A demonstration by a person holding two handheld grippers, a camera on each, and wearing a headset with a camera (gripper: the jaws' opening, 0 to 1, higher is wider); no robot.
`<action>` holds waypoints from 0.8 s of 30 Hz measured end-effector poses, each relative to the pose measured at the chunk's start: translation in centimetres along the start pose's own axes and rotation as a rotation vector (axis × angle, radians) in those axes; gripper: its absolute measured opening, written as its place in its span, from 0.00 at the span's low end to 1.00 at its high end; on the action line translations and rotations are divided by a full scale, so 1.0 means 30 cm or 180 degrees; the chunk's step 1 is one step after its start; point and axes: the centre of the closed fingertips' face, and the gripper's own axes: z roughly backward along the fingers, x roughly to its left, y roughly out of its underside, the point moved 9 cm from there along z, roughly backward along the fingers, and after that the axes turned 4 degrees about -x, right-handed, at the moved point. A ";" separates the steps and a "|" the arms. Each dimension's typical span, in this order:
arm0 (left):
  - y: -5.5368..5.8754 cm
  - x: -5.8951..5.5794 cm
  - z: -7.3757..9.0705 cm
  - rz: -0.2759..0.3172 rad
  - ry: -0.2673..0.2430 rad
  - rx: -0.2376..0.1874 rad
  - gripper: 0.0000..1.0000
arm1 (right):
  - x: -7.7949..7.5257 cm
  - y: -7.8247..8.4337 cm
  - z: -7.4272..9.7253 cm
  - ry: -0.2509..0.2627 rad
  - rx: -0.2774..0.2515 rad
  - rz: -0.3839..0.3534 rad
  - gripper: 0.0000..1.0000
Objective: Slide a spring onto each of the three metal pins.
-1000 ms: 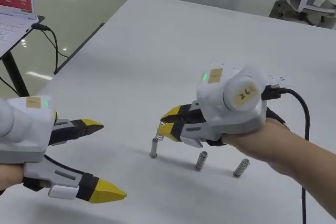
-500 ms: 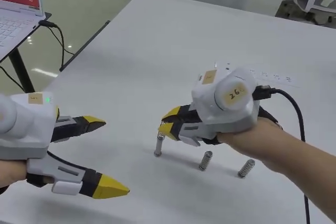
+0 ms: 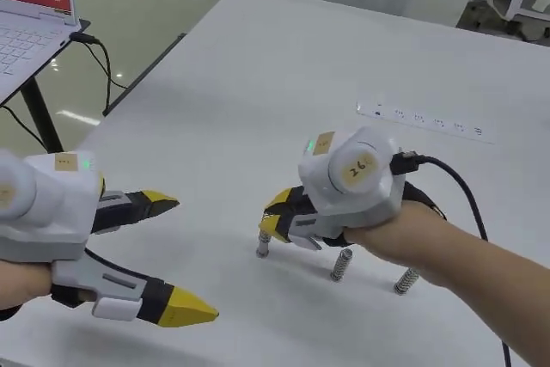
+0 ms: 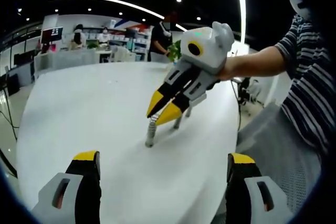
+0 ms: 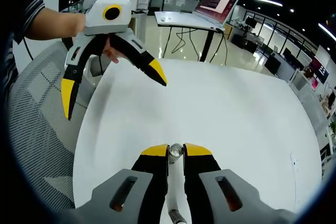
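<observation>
Since the two other pins (image 3: 342, 264) already carry coils, the step in hand looks to be seating the last spring (image 5: 176, 151) on the end pin (image 3: 263, 245), and I judge the task nearly done; the right gripper (image 3: 270, 219) sits just above that pin, its jaws drawn almost together with the spring pinched between the tips; in the left gripper view the spring seems partly down over the pin's top, with bare metal showing below it. The left gripper (image 3: 194, 259) hovers over the table (image 3: 258, 83) to the left of the end pin and well apart from it, jaws spread wide and holding nothing.

To do this well, hold the spring's axis in line with the pin and press straight down, not at a slant; ease the pinch only enough for the coils to slip; let go once the spring's foot rests near the pin's base; then lift straight up off the pin so the tips do not snag a coil. Whether the pin is fixed I cannot tell; if it wobbles, the left gripper could steady its base.
</observation>
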 end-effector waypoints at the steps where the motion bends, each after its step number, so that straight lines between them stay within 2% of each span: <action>1: 0.000 -0.001 -0.001 0.0002 0.0003 0.0001 0.98 | 0.002 0.005 -0.007 -0.0009 0.0022 -0.0005 0.07; 10: 0.000 -0.005 -0.002 0.0023 -0.0005 -0.0017 0.98 | 0.023 0.052 -0.045 -0.0012 0.0137 -0.0004 0.08; 11: 0.000 -0.005 -0.003 0.0026 -0.0004 -0.0016 0.98 | 0.022 0.046 -0.043 0.0009 0.0053 0.0000 0.08; 24: -0.018 -0.015 -0.023 0.0007 0.0044 -0.0002 0.97 | 0.023 0.040 -0.046 -0.0013 0.0095 0.0030 0.08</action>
